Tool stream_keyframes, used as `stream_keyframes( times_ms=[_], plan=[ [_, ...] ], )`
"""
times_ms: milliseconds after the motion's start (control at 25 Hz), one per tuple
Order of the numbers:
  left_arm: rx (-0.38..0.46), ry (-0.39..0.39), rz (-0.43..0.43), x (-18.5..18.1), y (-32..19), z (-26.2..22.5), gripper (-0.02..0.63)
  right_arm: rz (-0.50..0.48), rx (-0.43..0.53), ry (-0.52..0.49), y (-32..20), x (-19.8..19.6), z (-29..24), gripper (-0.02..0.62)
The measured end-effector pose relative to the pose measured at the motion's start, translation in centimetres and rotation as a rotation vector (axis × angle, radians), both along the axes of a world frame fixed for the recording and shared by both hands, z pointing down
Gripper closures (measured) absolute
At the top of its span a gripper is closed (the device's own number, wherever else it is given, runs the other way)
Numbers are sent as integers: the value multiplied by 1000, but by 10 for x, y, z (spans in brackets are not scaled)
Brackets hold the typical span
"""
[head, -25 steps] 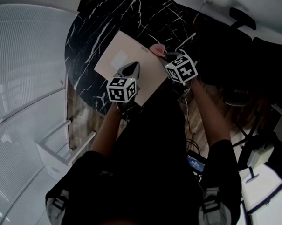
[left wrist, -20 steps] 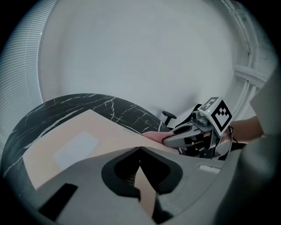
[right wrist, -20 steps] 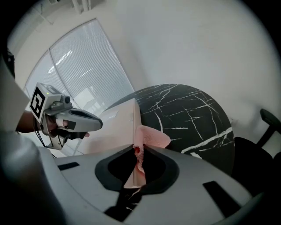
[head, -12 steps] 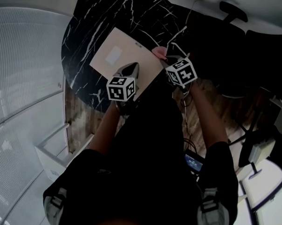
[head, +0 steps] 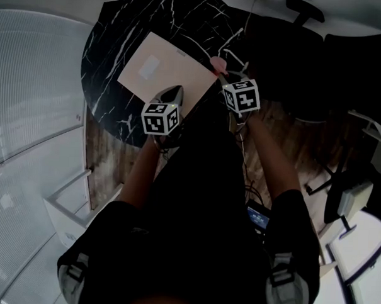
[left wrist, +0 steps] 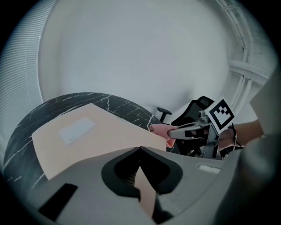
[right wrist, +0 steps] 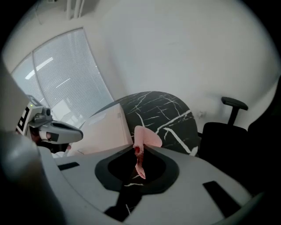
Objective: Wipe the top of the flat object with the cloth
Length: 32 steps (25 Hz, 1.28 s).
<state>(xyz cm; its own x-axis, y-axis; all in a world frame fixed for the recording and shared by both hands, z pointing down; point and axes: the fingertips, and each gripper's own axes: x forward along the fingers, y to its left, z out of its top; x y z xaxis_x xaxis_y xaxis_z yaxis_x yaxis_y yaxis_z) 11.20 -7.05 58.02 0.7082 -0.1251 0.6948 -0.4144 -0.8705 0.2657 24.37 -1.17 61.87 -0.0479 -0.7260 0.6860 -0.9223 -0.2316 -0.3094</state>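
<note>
Left gripper view: left gripper point(left wrist: 139, 150) jaws clamp the flat object point(left wrist: 94, 137); right gripper point(right wrist: 137, 150) jaws clamp the half-hidden cloth point(right wrist: 147, 137).

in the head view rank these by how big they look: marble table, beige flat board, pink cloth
1. marble table
2. beige flat board
3. pink cloth, bunched and only partly showing, so its full size is unsure

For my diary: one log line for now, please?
left gripper shut on flat object | right gripper shut on cloth
</note>
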Motion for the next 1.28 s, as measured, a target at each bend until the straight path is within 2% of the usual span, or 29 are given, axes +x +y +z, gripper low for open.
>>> stream_keyframes(
  times_ms=[80, 160, 440, 680, 920, 1080, 1280],
  plan=[
    [0, 10, -10, -6, 8, -2, 607, 59, -9, 9, 14, -4, 2, 578],
    [1, 19, -19, -13, 16, -4, 607, 66, -24, 26, 24, -15, 3, 578],
    [4, 19, -88, -46, 26, -1, 606, -19, -66, 109, 29, -43, 13, 578],
    [-3, 5, -148, -54, 34, 2, 606, -105, -92, 111, 28, -54, 14, 578],
    [-28, 29, -254, -53, 39, 0, 606, -165, -82, 101, 27, -60, 18, 578],
    [-30, 12, -325, -63, 42, 6, 606, -192, -56, 82, 25, -71, 18, 578],
    [-33, 2, -408, -87, 47, 8, 606, -287, -53, 90, 28, -99, 21, 578]
  ],
)
